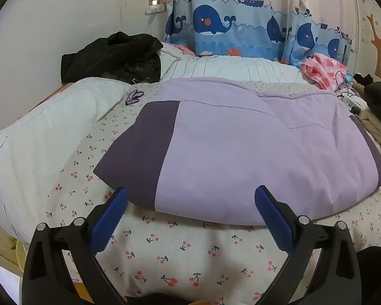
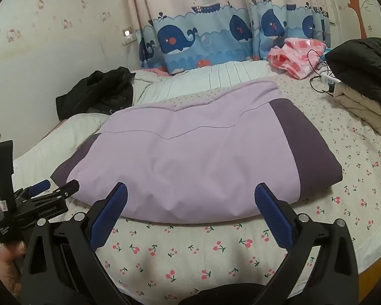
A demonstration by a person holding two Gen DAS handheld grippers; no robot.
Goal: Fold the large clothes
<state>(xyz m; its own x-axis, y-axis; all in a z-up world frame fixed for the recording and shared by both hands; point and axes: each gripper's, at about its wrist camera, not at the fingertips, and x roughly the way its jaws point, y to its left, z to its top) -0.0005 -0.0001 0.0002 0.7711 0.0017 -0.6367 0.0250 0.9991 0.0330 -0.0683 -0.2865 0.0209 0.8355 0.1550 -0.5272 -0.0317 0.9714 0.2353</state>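
A large lilac garment (image 1: 241,152) with dark purple side bands lies folded flat on the cherry-print bed sheet (image 1: 185,249); it also shows in the right wrist view (image 2: 190,157). My left gripper (image 1: 190,200) is open and empty, just in front of the garment's near edge. My right gripper (image 2: 190,198) is open and empty, also just short of the near edge. The left gripper also shows at the left of the right wrist view (image 2: 52,186), near the garment's left corner.
A black jacket (image 1: 111,56) lies at the far left on a white duvet (image 1: 38,137). A pink checked cloth (image 2: 297,56), cables and a black coat on folded pale clothes (image 2: 363,76) sit at the far right. A whale-print curtain (image 1: 231,28) hangs behind the bed.
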